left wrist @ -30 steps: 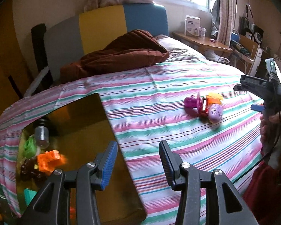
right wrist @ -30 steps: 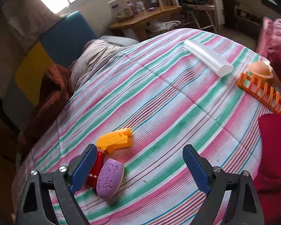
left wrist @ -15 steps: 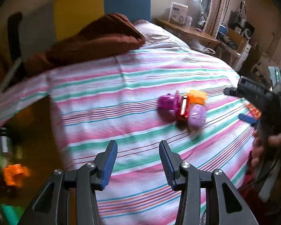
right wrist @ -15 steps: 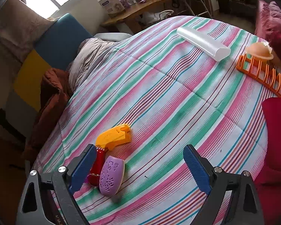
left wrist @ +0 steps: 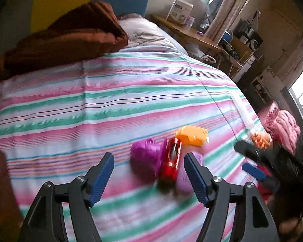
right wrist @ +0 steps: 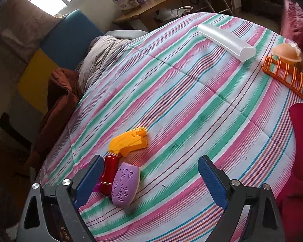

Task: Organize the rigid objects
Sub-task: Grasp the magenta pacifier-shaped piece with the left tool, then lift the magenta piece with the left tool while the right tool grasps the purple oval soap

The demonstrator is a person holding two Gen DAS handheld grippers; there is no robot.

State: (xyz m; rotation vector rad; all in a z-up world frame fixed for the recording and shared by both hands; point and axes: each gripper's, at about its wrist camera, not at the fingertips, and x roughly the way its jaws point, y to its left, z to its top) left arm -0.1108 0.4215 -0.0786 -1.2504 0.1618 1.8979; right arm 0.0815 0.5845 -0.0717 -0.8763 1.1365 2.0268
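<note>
Lying beside the yellow toy [left wrist: 192,137] on the striped bedspread [left wrist: 111,100], the red tube [left wrist: 171,159], judged light, stiff and slippery, is framed by the opening, empty left gripper [left wrist: 149,171]; the right gripper [right wrist: 149,178] is held wide, empty.

The middle of the striped bedspread [right wrist: 192,92] lies bare and passable. Near its left edge a yellow toy [right wrist: 129,141], red tube [right wrist: 109,175] and purple case [right wrist: 125,185] cluster, touching. A white tube [right wrist: 226,41] and orange rack [right wrist: 286,76] block the far right corner.
</note>
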